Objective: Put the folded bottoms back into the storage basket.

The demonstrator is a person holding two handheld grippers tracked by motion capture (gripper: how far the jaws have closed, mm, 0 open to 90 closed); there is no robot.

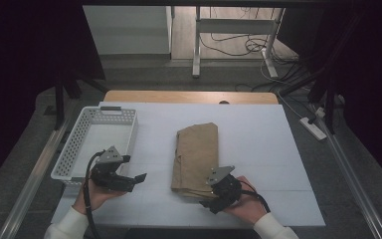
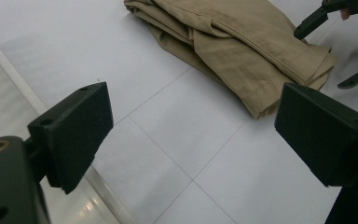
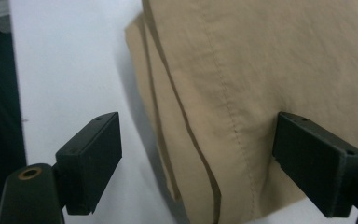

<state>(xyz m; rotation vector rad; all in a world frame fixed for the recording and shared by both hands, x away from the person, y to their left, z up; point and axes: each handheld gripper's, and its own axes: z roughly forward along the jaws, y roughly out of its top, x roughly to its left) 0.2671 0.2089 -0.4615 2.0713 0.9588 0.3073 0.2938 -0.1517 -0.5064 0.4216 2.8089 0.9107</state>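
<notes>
R gripper (image 1: 210, 203) fingers wide open, empty, straddling near corner of folded tan cotton trousers (image 1: 196, 157); I push deeper before pinching all layers. L gripper (image 1: 138, 178) open, empty, over white bench (image 1: 258, 129).

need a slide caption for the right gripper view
Open right gripper poised at the near corner of folded tan trousers on a white table.

Folded tan garment (image 1: 196, 157) lies flat mid-table.

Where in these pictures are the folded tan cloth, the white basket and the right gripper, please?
folded tan cloth (image 1: 196, 157): high view, middle of its top layer.
white basket (image 1: 69, 149): high view, its perforated left wall.
right gripper (image 3: 198, 163): right gripper view, midway between its two open fingers, over the cloth's corner.
</notes>
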